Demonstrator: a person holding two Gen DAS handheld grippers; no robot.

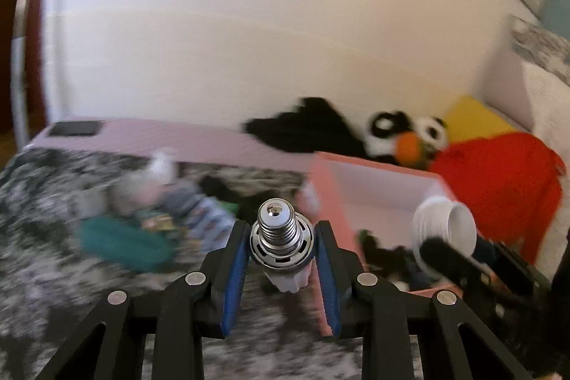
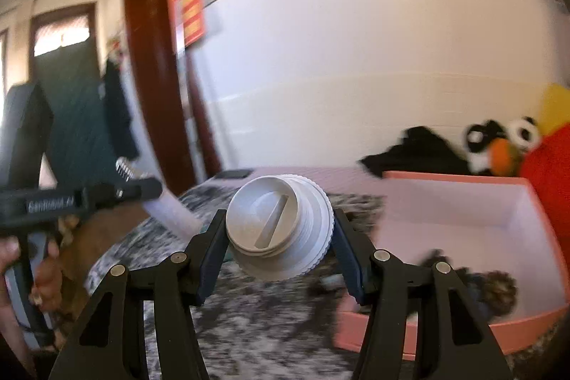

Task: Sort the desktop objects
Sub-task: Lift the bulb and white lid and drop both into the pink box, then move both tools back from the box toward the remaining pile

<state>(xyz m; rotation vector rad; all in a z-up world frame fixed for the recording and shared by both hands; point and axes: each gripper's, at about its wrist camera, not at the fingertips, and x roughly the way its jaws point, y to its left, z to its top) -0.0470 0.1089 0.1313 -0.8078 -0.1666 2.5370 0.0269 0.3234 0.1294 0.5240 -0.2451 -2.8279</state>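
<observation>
Your left tongs (image 1: pixel 281 246) were clenched on a small light bulb with a silver screw base (image 1: pixel 279 232), base pointing away from the lens and its white body mostly hidden between the blue pads (image 1: pixel 235 269). Your right tongs (image 2: pixel 279 234) gripped a white ribbed plastic screw cap (image 2: pixel 279 227), slotted face toward the camera. Only the left view showed that cap's hollow side (image 1: pixel 445 225), over the pink open box (image 1: pixel 374 187). Only the right view showed your left hand (image 2: pixel 14 251). Blurred clutter (image 1: pixel 149 212) lay on the speckled black-and-white worktop (image 1: pixel 46 237). Farther off sat a red plush toy (image 1: pixel 498 180).
</observation>
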